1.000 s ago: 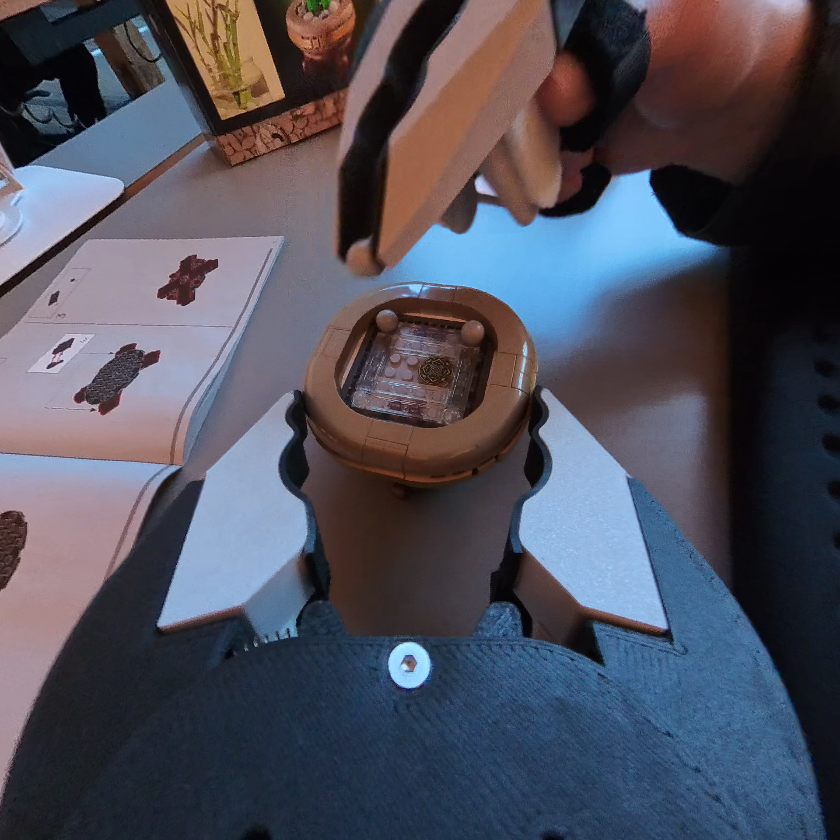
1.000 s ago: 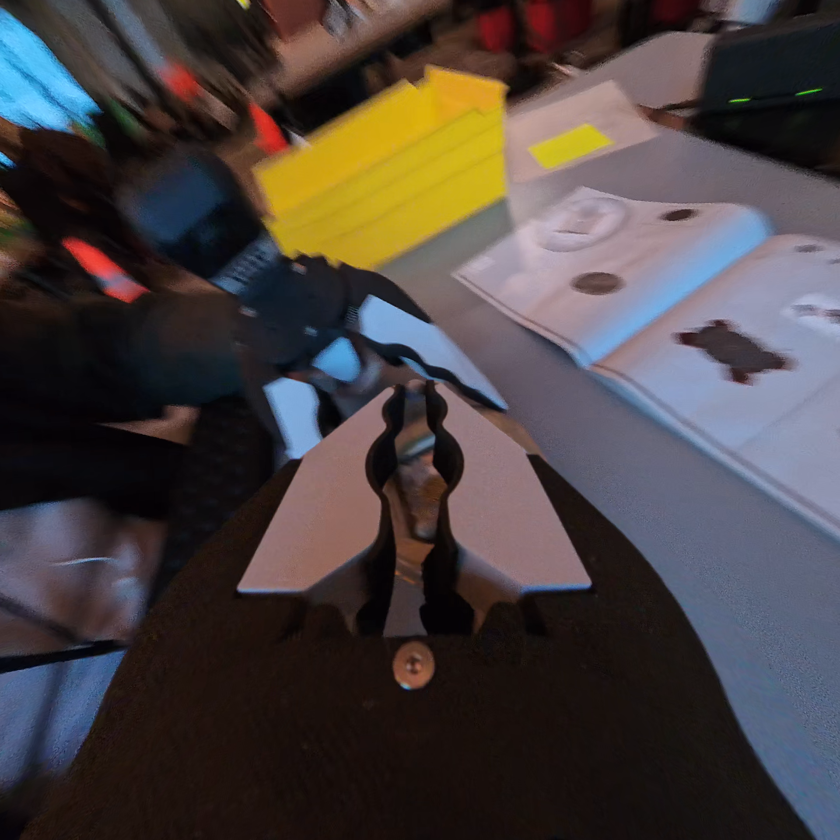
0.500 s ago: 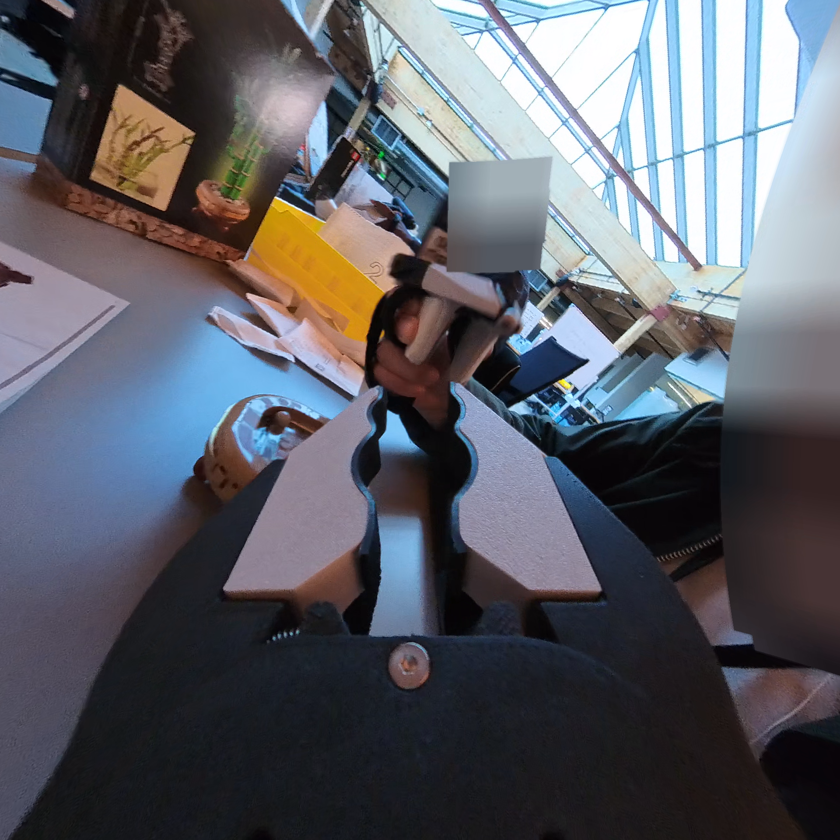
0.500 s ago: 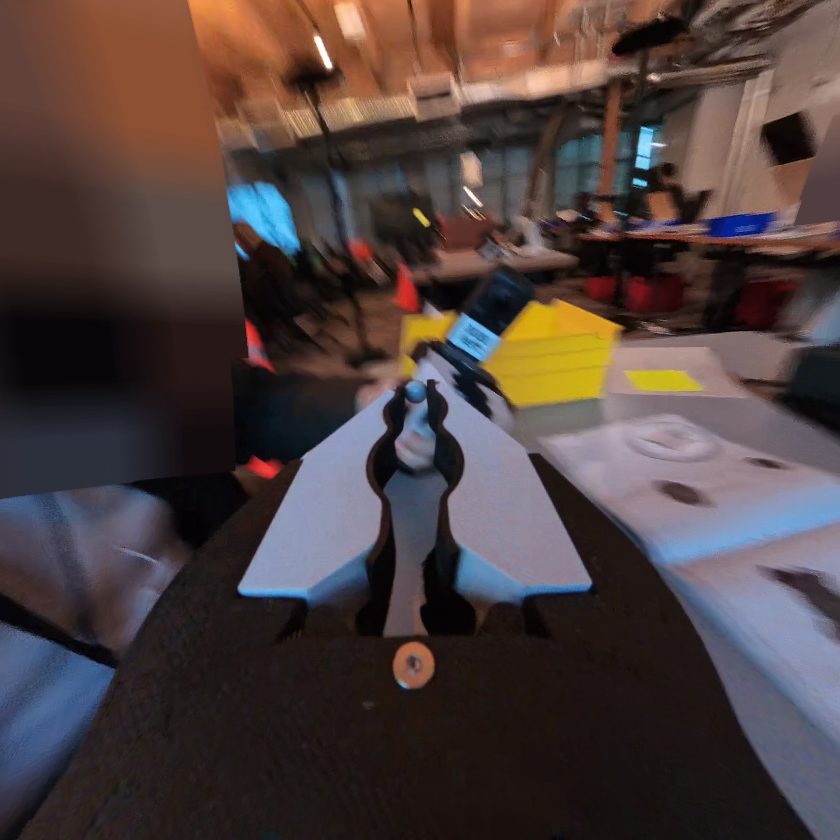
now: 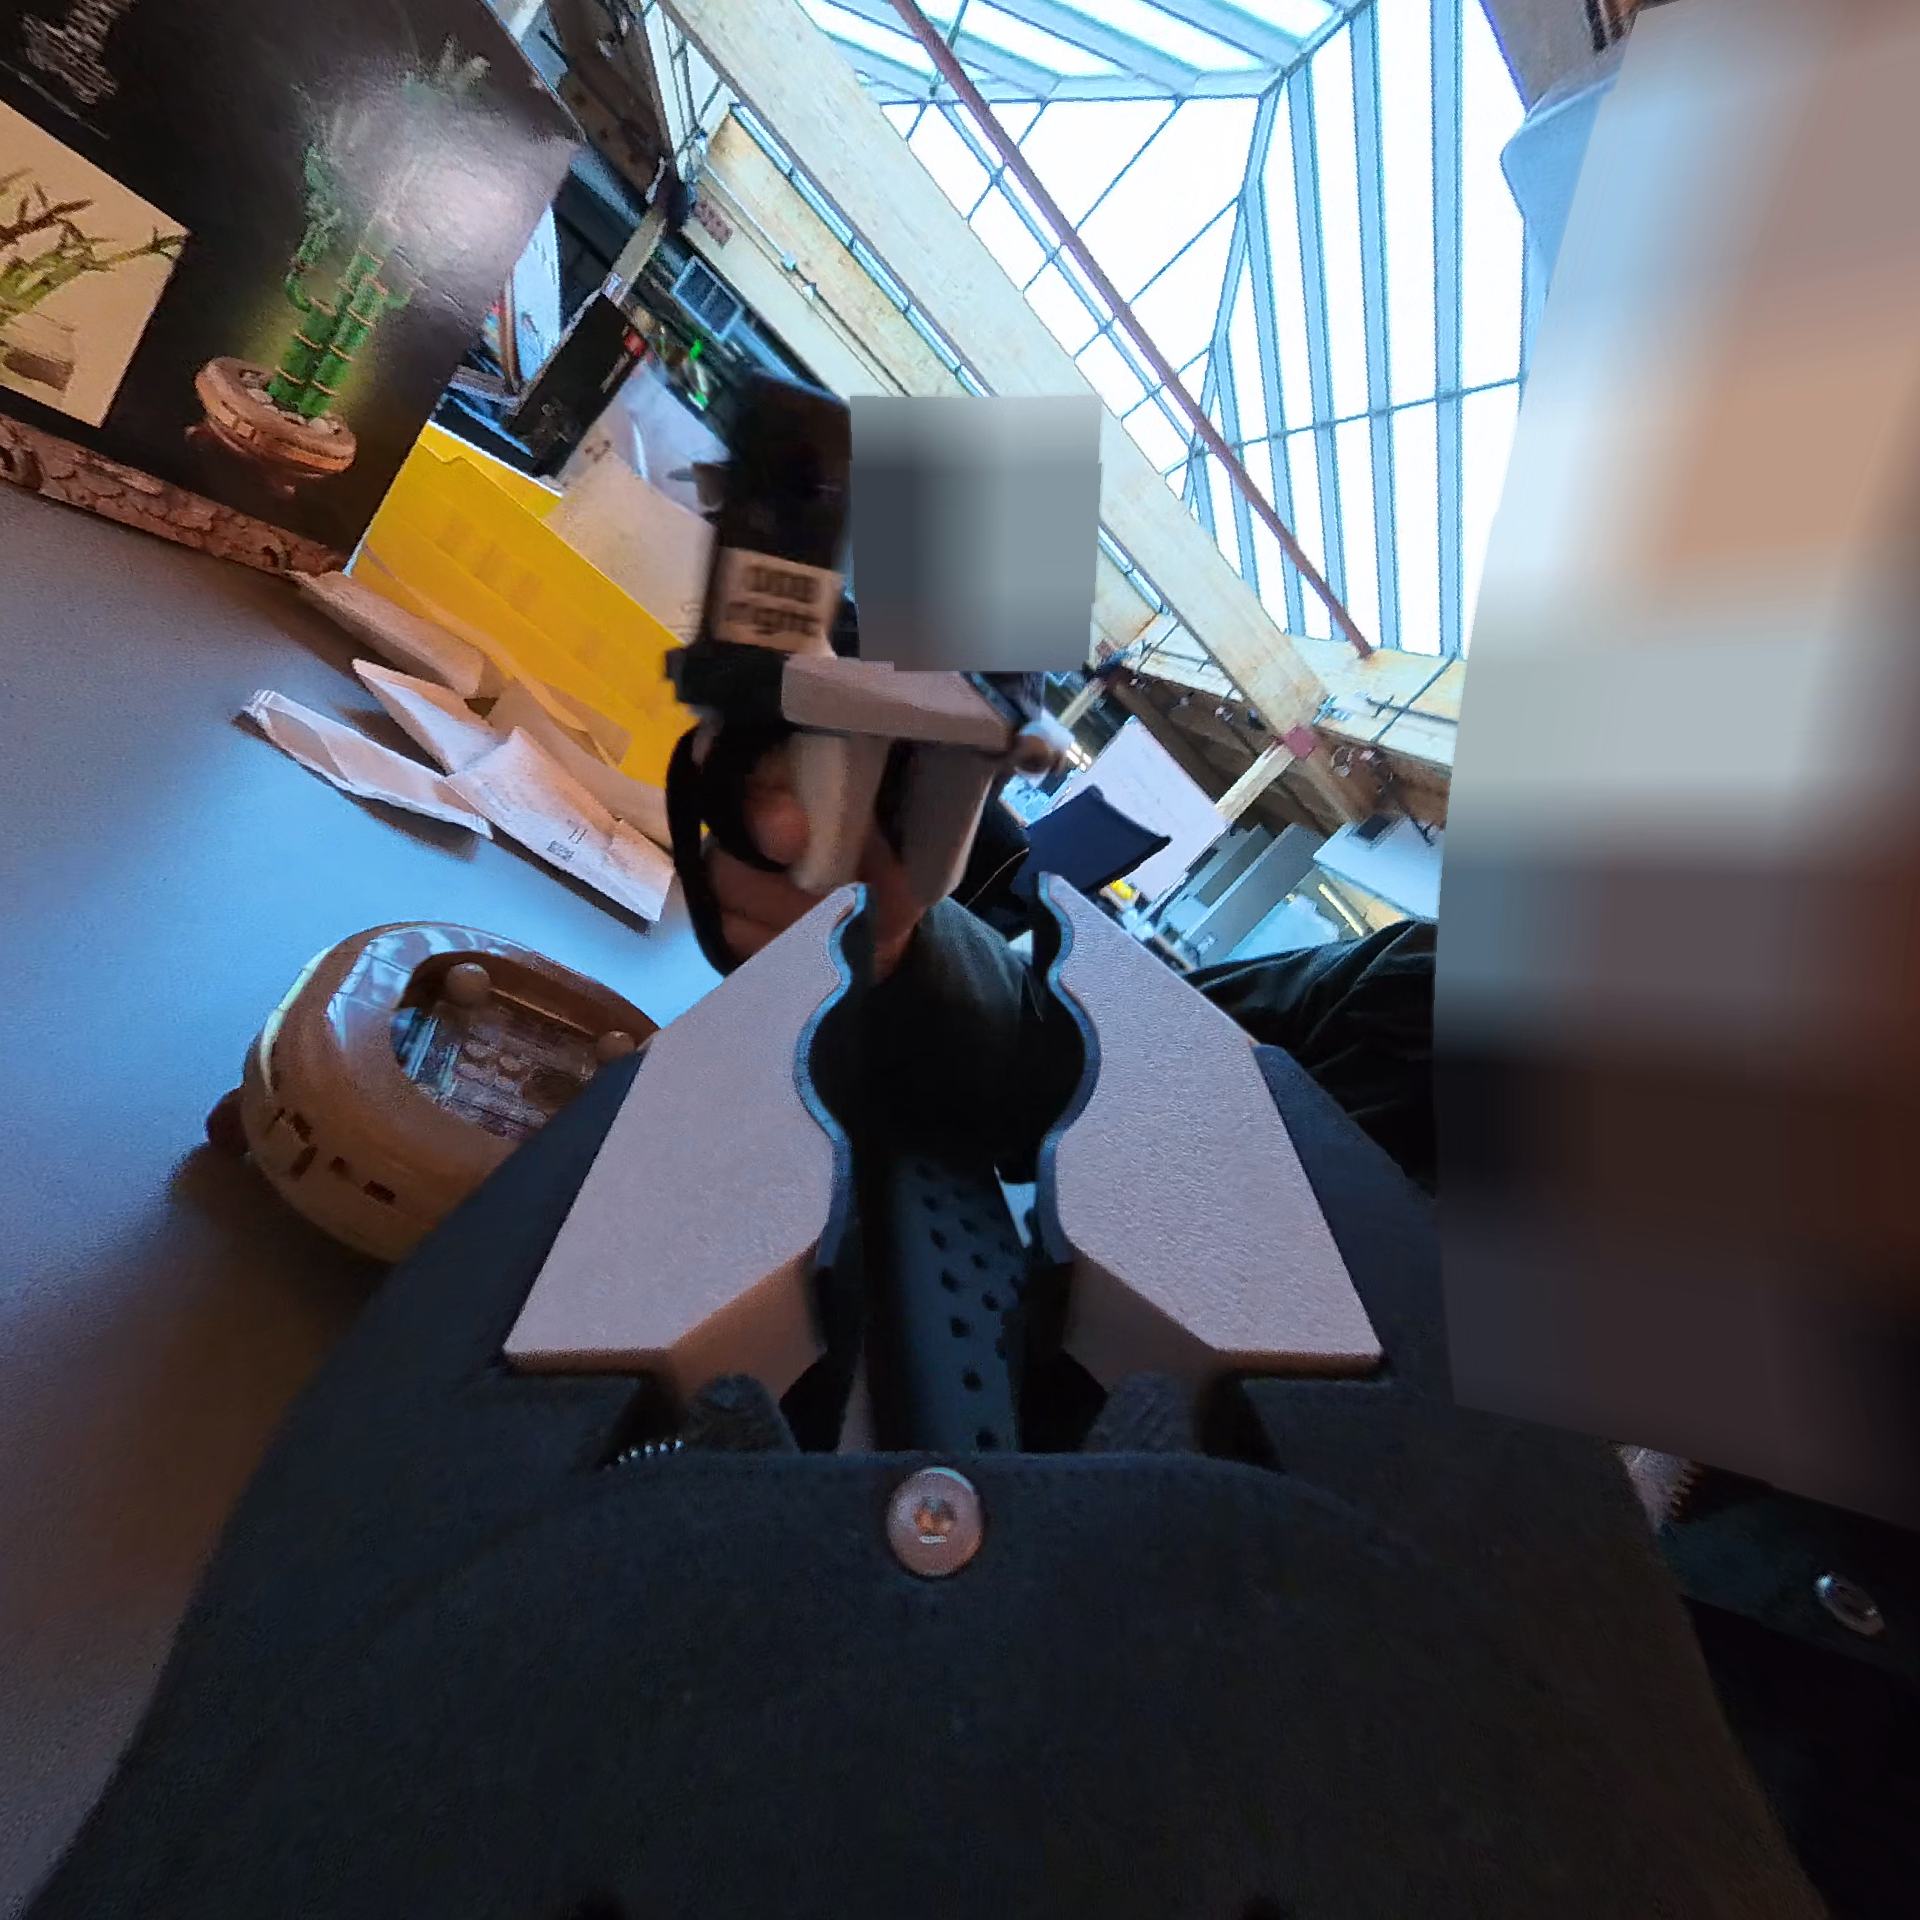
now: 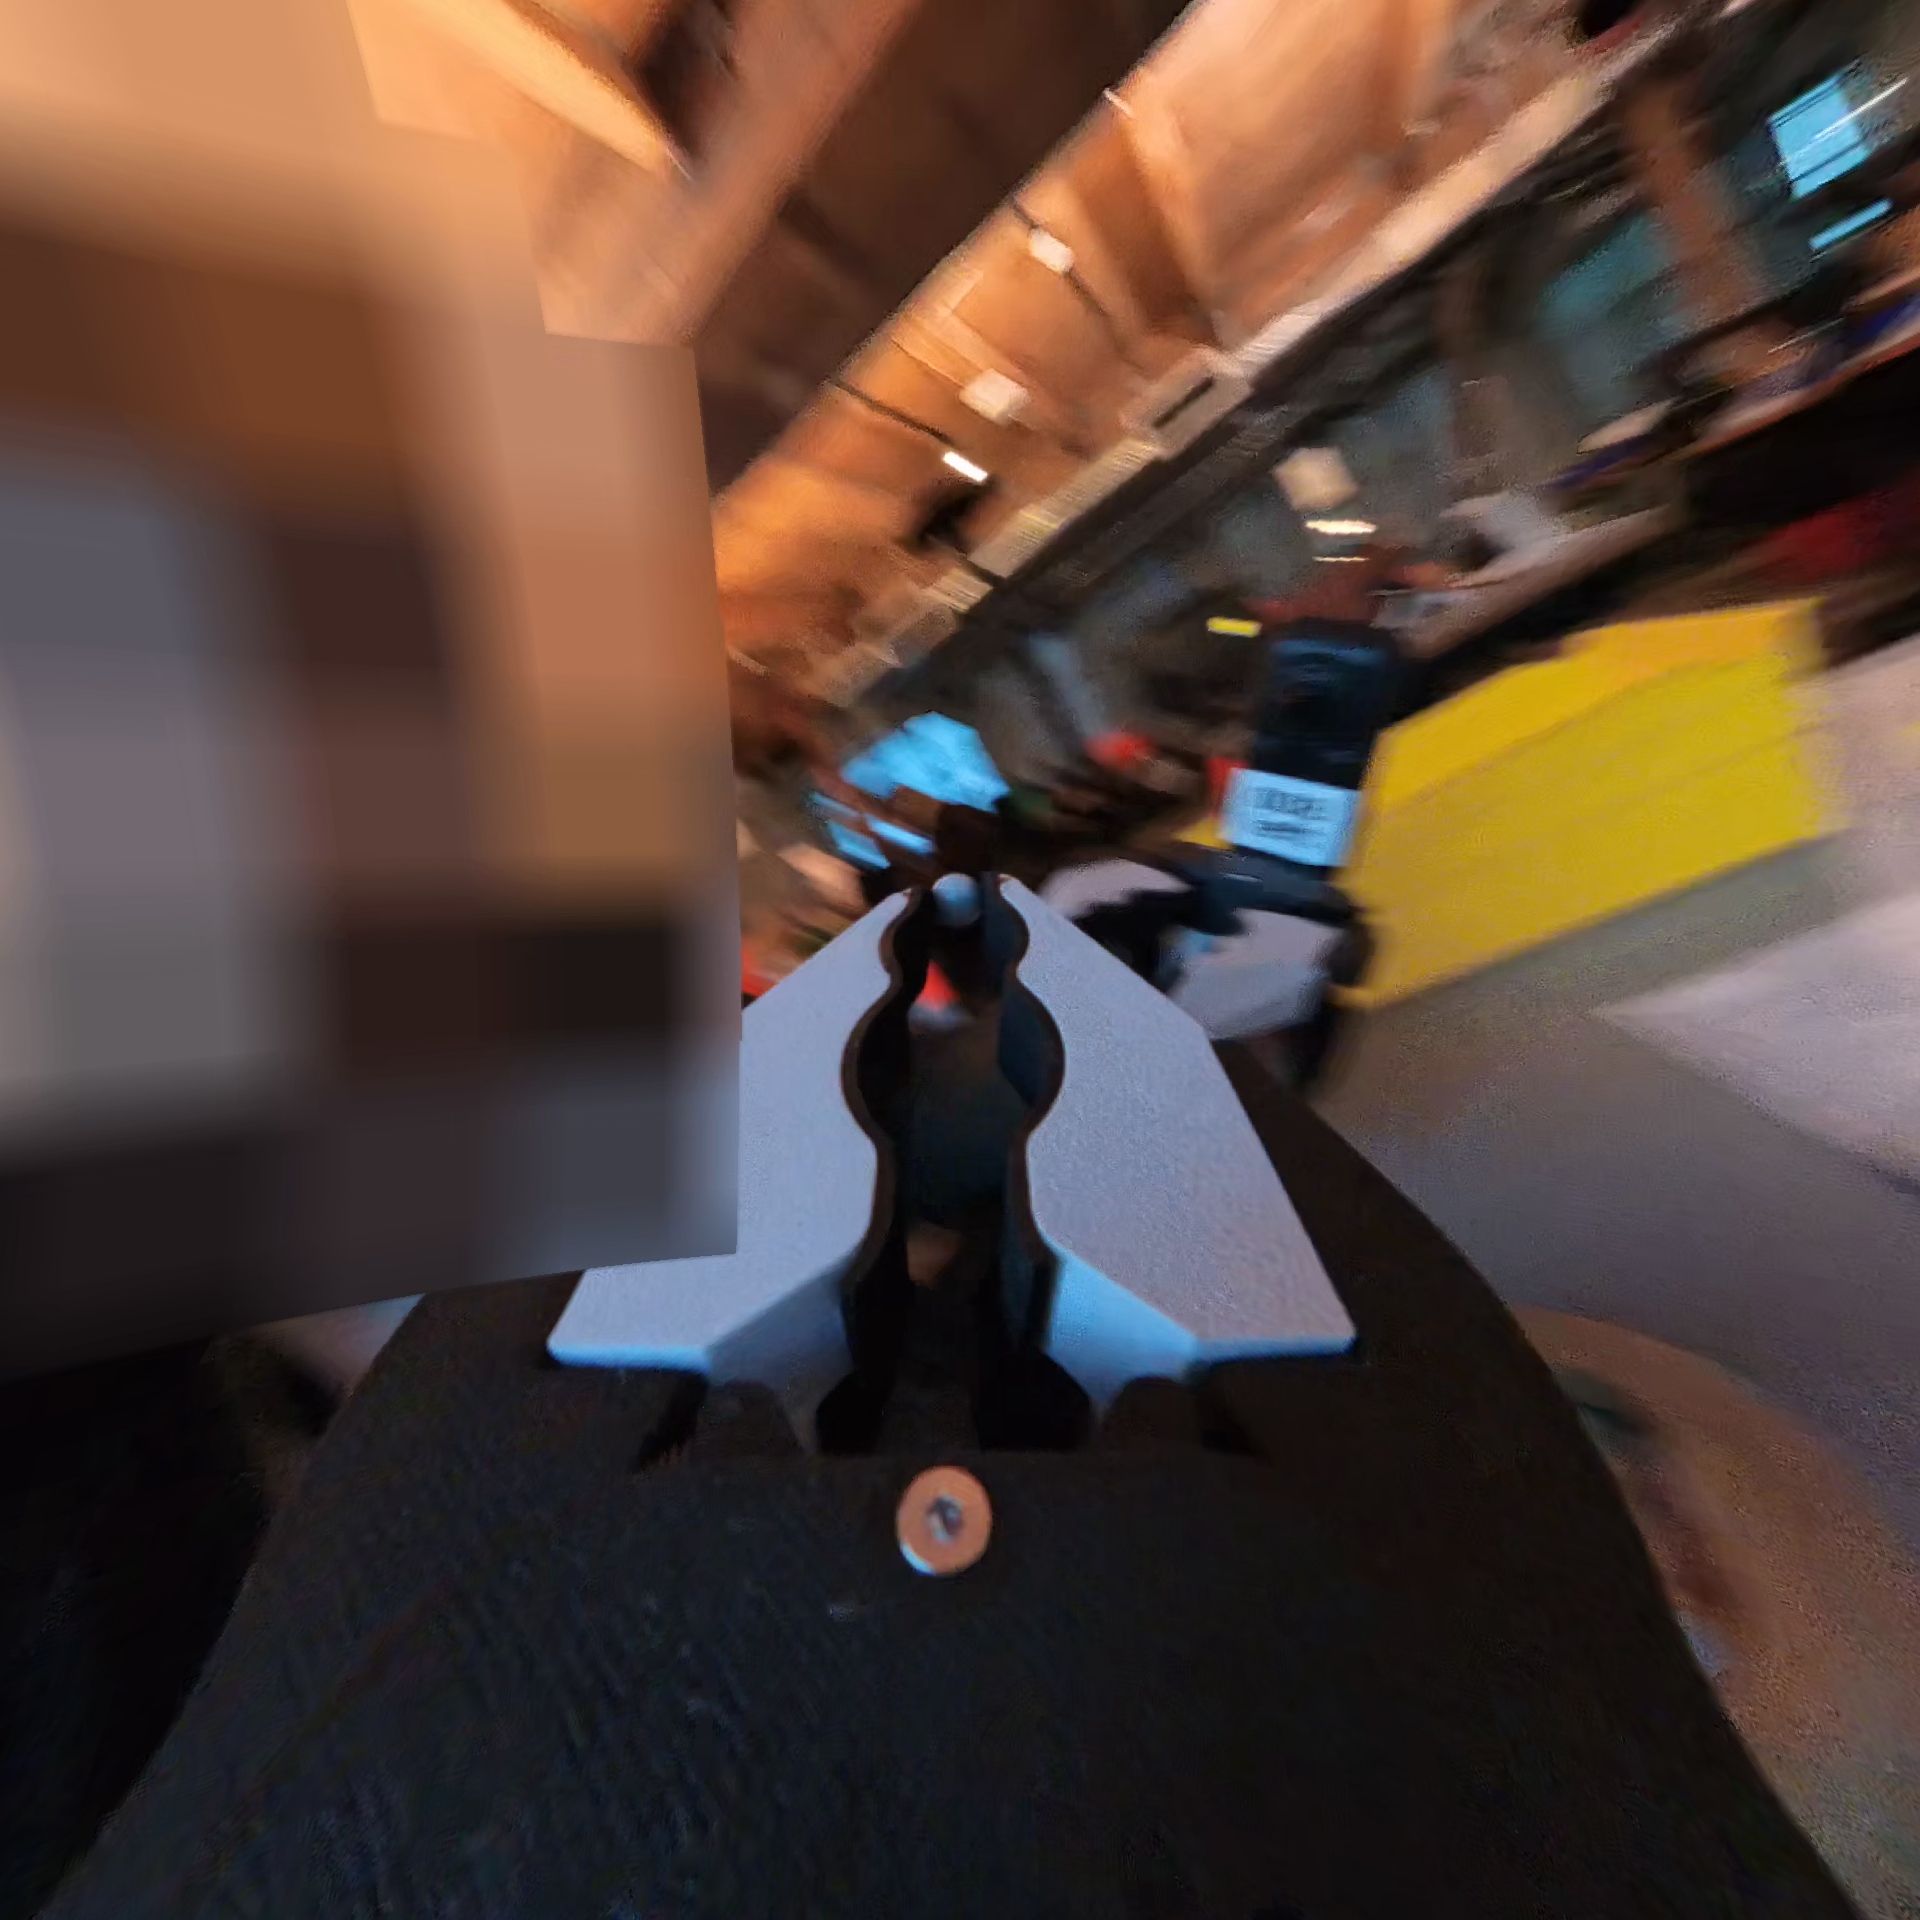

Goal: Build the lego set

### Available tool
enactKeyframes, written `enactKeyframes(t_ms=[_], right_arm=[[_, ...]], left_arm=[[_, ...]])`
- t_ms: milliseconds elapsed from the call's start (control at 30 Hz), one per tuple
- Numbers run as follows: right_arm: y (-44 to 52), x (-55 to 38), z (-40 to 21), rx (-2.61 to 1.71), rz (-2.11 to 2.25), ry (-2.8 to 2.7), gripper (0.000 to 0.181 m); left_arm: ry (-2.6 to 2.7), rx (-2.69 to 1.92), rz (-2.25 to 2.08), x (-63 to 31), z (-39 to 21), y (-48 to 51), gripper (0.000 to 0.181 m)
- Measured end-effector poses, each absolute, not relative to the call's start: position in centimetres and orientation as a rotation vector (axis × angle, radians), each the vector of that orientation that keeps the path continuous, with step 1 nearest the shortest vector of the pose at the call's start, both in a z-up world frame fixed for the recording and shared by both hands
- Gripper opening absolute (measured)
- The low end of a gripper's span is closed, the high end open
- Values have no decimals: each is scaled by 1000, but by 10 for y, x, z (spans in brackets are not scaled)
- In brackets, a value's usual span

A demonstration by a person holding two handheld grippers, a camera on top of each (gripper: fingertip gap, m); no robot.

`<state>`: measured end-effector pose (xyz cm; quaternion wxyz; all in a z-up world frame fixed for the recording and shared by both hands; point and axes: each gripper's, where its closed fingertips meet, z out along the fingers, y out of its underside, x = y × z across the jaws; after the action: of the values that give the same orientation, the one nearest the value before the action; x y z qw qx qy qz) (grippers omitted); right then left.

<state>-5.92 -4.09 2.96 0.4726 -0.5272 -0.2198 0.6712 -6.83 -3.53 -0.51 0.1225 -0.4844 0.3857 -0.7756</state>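
Observation:
The tan round lego pot (image 5: 416, 1081) with a clear studded insert stands on the grey table (image 5: 156, 831), left of my left gripper (image 5: 951, 914). That gripper is open, empty and raised, pointing toward the person. My right gripper (image 6: 956, 904) is shut on a small round tan piece (image 6: 954, 896) at its fingertips and is lifted off the table. It also shows in the left wrist view (image 5: 1023, 743), held in a hand above and behind the left fingertips. The right wrist view is blurred.
The dark lego set box (image 5: 260, 260) stands at the back left. A yellow bin (image 5: 520, 582) and torn paper bags (image 5: 468, 769) lie behind the pot. The yellow bin (image 6: 1579, 790) also shows in the right wrist view. The person's dark sleeve (image 5: 1330, 1018) is ahead. The gap from one gripper's tips to the other's is roughly 4 centimetres.
The left gripper has let go of the pot, lifted and tilted upward. Its jaws narrowed, then widened a little. The right gripper has swung up and away, still holding the small piece.

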Motion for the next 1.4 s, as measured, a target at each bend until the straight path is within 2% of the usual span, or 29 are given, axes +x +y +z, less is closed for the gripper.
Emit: enactKeyframes(t_ms=[33,100,200,567,700,833,900,967,1033,1167,1233,1400], right_arm=[[-35,-61,19,-1347,1388,-630,8],[-27,-58,8,-1396,931,-778,8],[-26,-58,4,-1391,632,-874,8],[-19,-69,-29,-1438,258,-1085,8],[-17,-72,-36,-1442,189,-1123,9],[-15,-73,-38,-1425,149,-1128,9],[-13,-70,-32,-1410,133,-1096,19],[-11,-64,-27,-1407,141,-1056,22],[-8,-57,-26,-1427,163,-1019,22],[2,-48,-36,-1493,172,-991,22],[6,-47,-43,-1524,163,-995,22],[11,-47,-53,-1564,148,-1015,23]], left_arm=[[1101,-1420,-2273,-69,-4,-32,29],[1067,-1429,-2276,-70,-4,-26,29],[1055,-1468,-2210,-68,-9,-20,29],[1124,-1576,-2049,-56,-30,-21,29],[1183,-1602,-1998,-55,-36,-25,7],[1202,-1604,-1943,-56,-36,-23,7],[1186,-1595,-1902,-61,-29,-17,7],[1167,-1617,-1697,-74,-20,6,7],[1080,-1658,-1265,-108,-5,55,8],[605,-1870,-317,-271,17,157,7],[418,-2062,-193,-334,-8,171,7],[308,-2412,-159,-385,-94,185,8]])
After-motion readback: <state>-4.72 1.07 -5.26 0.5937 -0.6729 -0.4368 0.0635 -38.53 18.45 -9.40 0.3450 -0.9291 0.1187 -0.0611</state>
